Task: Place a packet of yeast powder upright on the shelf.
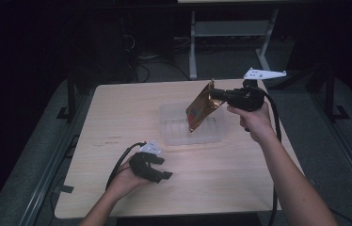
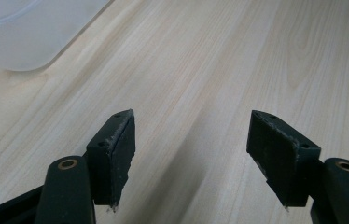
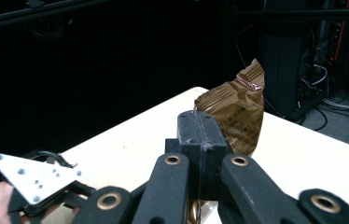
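Above the clear tray (image 1: pixel 172 136), right tool (image 1: pixel 213 94) pinches the pouch's (image 1: pixel 201 107) edge.

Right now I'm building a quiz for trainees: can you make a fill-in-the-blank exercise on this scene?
1. The right hand-held gripper is shut on a gold ____.
2. The packet hangs above a clear plastic ____.
3. The left hand-held gripper has its jaws ____, nothing between them.
4. The table top is light ____.

Missing: packet; tray; open; wood

Dim lab, wooden table (image 1: pixel 117 117), cables (image 1: pixel 141 70), equipment racks (image 3: pixel 322 51)
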A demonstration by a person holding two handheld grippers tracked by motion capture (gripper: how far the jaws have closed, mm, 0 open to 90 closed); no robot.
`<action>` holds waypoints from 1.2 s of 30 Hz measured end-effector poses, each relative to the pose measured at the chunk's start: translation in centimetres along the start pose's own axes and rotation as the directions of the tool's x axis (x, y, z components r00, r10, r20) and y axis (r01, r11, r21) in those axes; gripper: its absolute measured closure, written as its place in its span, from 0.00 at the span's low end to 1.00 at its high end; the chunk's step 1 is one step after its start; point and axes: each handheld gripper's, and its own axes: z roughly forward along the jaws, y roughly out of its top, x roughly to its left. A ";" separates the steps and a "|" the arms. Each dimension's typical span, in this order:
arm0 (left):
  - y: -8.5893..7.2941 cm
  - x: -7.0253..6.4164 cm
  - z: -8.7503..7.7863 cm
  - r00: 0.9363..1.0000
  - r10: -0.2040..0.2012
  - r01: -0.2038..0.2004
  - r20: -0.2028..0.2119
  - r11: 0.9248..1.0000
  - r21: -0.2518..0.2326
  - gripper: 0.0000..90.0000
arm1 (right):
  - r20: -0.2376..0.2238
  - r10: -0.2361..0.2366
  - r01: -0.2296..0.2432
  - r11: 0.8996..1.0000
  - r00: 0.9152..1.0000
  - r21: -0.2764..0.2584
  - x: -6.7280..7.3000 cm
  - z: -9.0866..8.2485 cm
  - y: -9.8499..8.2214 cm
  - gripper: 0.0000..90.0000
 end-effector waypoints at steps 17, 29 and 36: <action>0.0 0.0 0.0 1.000 0.012 -0.012 0.002 1.000 0.015 0.35 | 0.030 0.046 -0.047 0.998 0.999 0.033 -1.6 2.4 -1.7 1.00; 0.0 -0.1 0.1 1.000 0.015 -0.015 0.006 1.000 0.019 0.35 | 0.036 0.055 -0.057 0.997 0.998 0.054 -1.8 4.2 -2.4 1.00; 0.0 -0.2 0.3 1.000 0.016 -0.016 0.010 0.999 0.029 0.35 | 0.036 0.067 -0.069 0.996 0.997 0.056 -2.1 5.0 -2.8 1.00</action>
